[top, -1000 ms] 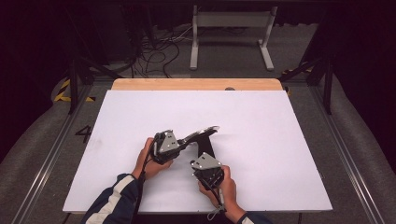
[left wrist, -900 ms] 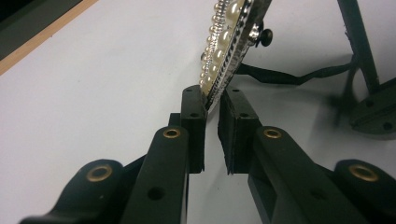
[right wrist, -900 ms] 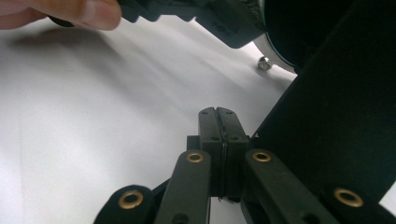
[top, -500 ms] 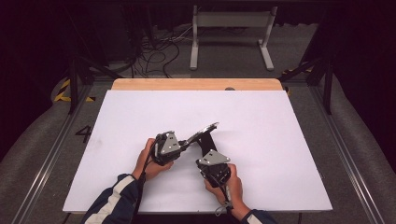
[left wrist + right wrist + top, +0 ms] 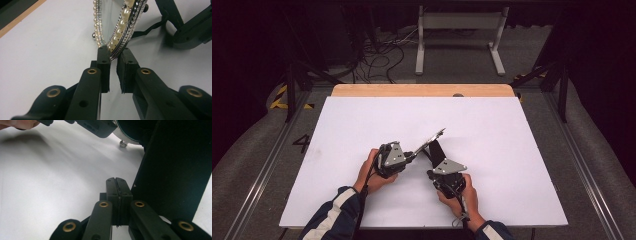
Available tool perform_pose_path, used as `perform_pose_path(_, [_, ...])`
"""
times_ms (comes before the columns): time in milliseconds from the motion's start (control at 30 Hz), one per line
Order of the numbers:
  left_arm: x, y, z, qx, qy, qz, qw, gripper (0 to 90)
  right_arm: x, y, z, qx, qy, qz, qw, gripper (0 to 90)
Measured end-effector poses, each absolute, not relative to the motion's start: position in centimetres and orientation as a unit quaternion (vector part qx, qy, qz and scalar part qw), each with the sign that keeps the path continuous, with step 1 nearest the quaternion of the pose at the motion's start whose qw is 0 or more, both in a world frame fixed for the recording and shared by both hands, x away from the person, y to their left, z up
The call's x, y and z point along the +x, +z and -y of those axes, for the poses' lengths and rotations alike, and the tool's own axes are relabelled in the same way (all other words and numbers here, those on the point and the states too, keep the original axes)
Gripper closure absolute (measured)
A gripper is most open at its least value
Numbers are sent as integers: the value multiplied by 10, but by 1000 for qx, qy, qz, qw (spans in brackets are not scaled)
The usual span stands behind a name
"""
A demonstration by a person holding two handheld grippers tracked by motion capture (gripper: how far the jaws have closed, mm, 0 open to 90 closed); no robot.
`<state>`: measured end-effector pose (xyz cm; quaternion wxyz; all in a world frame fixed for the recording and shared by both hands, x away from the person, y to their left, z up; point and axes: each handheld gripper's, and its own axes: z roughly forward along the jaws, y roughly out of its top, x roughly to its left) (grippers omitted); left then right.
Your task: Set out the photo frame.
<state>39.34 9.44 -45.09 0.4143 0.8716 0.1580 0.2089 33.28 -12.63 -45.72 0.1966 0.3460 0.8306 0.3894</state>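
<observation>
On white counter (image 5: 362,125): left tool (image 5: 113,56) pinching pearl-rimmed mirror frame (image 5: 120,22) tilted up, probably to free black easel stand (image 5: 175,170); right tool (image 5: 116,180) pressed together, empty.

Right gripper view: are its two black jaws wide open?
No, the right gripper has its two black jaws pressed flat together, nothing between them.

**Frame and tongs near the front of the worktop**

A framed mirror (image 5: 430,140) is held tilted above the worktop (image 5: 512,130), a little left of its middle and towards the person's edge. The left tongs (image 5: 412,154) sit at its lower left end, clamped on its rim. Its back stand (image 5: 435,152) slopes down to the right of it. The right tongs (image 5: 438,167) lie just beside that stand, nearer the person, jaws pressed together.
</observation>
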Motion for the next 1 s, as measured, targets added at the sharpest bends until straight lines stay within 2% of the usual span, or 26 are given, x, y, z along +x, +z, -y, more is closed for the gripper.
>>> perform_pose_path(167, [395,-452,-94,869,202,-159,424,790,334,-457,129,340,391,-834,190,900])
perform_pose_path(367, [398,-455,-87,867,203,-163,425,655,335,-457,129,338,392,-835,186,900])
perform_pose_path(500, [400,-453,-89,855,200,-176,444,625,336,-457,130,337,394,-835,182,900])
perform_pose_path(600, [398,-448,-91,847,201,-174,460,628,336,-456,131,335,395,-836,181,900])
perform_pose_path(700, [395,-445,-90,847,202,-161,464,672,336,-456,131,335,395,-836,181,900])
perform_pose_path(933, [392,-440,-95,838,197,-155,484,683,337,-456,132,335,395,-837,179,900])
perform_pose_path(1000, [390,-439,-94,841,196,-146,482,744,338,-456,133,337,394,-836,180,900])
